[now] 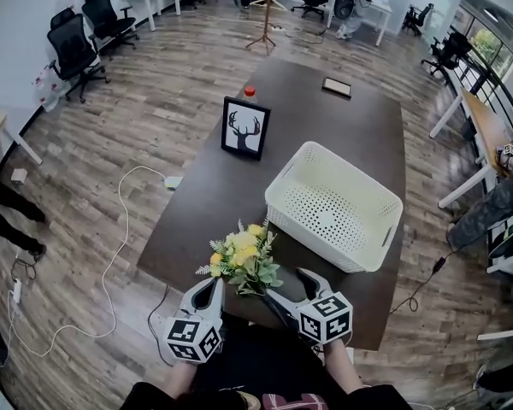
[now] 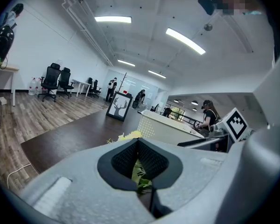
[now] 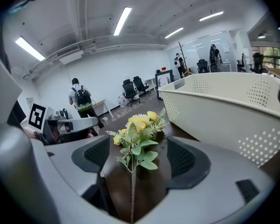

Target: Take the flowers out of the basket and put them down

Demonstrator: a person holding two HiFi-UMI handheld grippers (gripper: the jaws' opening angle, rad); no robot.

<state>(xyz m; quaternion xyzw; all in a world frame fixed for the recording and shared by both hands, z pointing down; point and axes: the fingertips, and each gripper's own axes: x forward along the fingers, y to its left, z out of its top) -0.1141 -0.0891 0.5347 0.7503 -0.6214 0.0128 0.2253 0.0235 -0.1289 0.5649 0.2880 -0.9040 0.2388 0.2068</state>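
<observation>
The bunch of yellow flowers with green leaves (image 1: 244, 259) lies on the dark table (image 1: 205, 212) near its front edge, outside the white perforated basket (image 1: 333, 205). My right gripper (image 1: 288, 286) is open. The flowers (image 3: 136, 127) and their stem lie between its wide pads (image 3: 184, 158) without touching them. My left gripper (image 1: 212, 286) is just left of the bunch, jaws shut. Green leaves (image 2: 141, 175) show through the gap under its closed pads (image 2: 151, 160), and I cannot tell whether it pinches them. The basket (image 3: 224, 104) looks empty.
A framed deer picture (image 1: 244, 128) stands mid-table with a red-capped bottle (image 1: 250, 92) behind it and a dark phone-like slab (image 1: 336, 86) at the far end. Cables (image 1: 120, 229) trail on the floor at left. Office chairs (image 1: 77, 49) and desks ring the room.
</observation>
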